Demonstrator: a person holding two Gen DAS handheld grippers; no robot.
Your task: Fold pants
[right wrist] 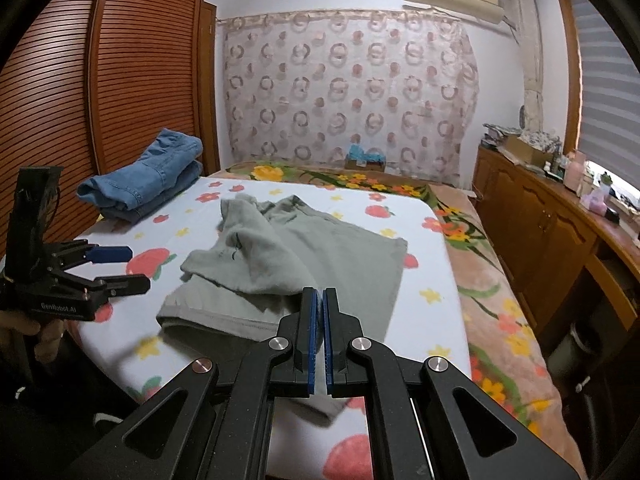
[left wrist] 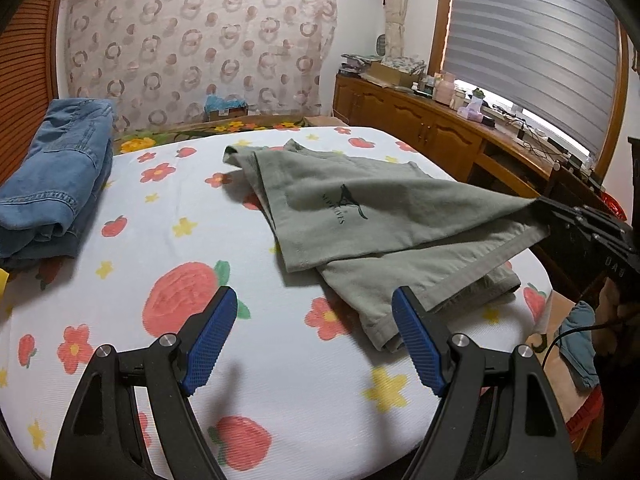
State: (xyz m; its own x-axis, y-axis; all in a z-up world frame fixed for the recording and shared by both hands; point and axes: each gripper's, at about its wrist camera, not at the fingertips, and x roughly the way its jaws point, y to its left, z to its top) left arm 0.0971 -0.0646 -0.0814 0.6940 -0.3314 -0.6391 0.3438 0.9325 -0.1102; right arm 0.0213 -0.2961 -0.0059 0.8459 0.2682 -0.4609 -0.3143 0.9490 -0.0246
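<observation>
Grey-green pants (left wrist: 360, 216) lie on the flowered bed sheet (left wrist: 168, 208), one leg lifted at its hem corner. My right gripper (right wrist: 319, 300) is shut on that hem corner and holds it above the bed; it shows at the right in the left wrist view (left wrist: 544, 210). My left gripper (left wrist: 314, 304) is open and empty, hovering above the sheet near the lower hem of the pants. It shows at the left in the right wrist view (right wrist: 136, 268), apart from the pants (right wrist: 304, 256).
Folded blue jeans (left wrist: 56, 184) sit at the bed's far left corner. A wooden cabinet (left wrist: 432, 128) with clutter runs along the right under the window. A louvred wardrobe (right wrist: 80, 100) stands on the left. The bed edge drops off at the right.
</observation>
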